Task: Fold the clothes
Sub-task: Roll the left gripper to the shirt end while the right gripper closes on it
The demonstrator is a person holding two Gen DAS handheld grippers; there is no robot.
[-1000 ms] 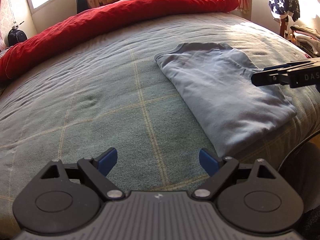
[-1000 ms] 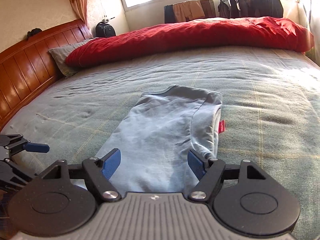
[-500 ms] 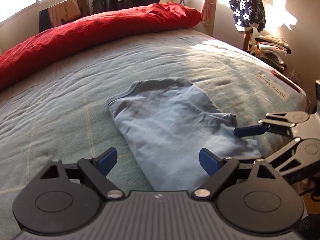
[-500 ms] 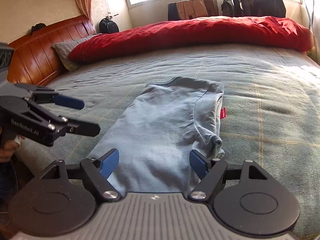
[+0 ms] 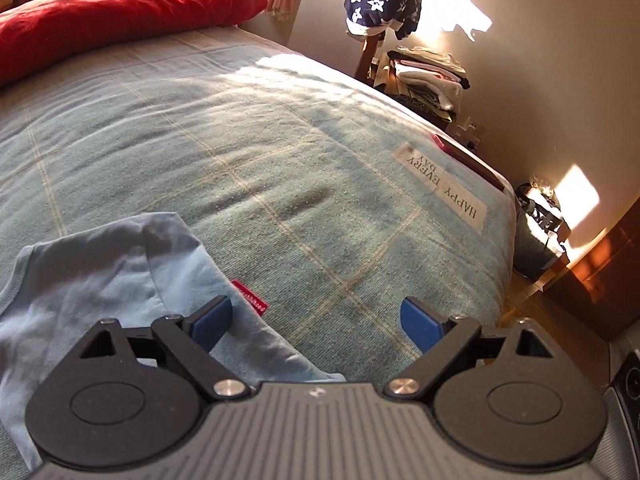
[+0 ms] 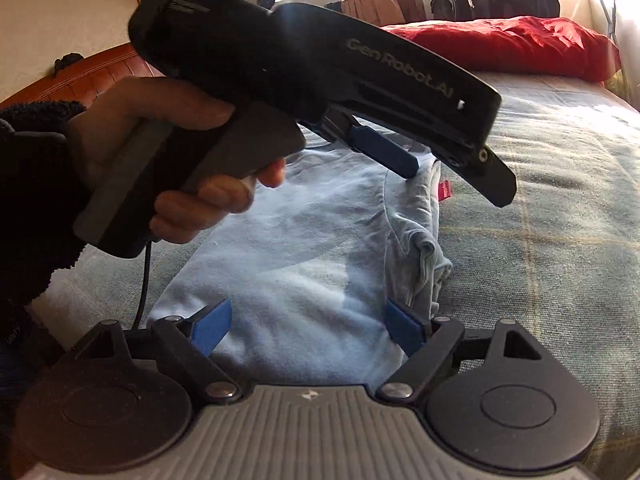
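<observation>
The left claw [image 5: 316, 320] is spread wide with nothing between its blue pads, hanging just over the right-hand edge of the light blue shirt [image 5: 100, 280], so one pad sits above the fabric and the other above bare blanket. The right claw [image 6: 306, 326] has just been opening its jaws and is wide too, hovering low over the near end of the same shirt [image 6: 304, 260] without pinching any of it, as far as the right wrist view shows. That shirt lies folded lengthwise on the bed [image 5: 280, 140], on a grey-green checked blanket, with a bunched seam running along its right side and a small red tag [image 5: 250, 298] poking out from under that edge. In the right wrist view the left claw's black body [image 6: 320, 64] cuts across the top of the shot, held by a hand [image 6: 160, 140] in a dark fuzzy sleeve. A red duvet [image 5: 120, 4] is heaped along the far side of the bed, and a white label reading HAPPY EVERY DAY [image 5: 444, 188] sits near the blanket's corner. A stack of folded clothes [image 5: 424, 80] is off by the wall.
</observation>
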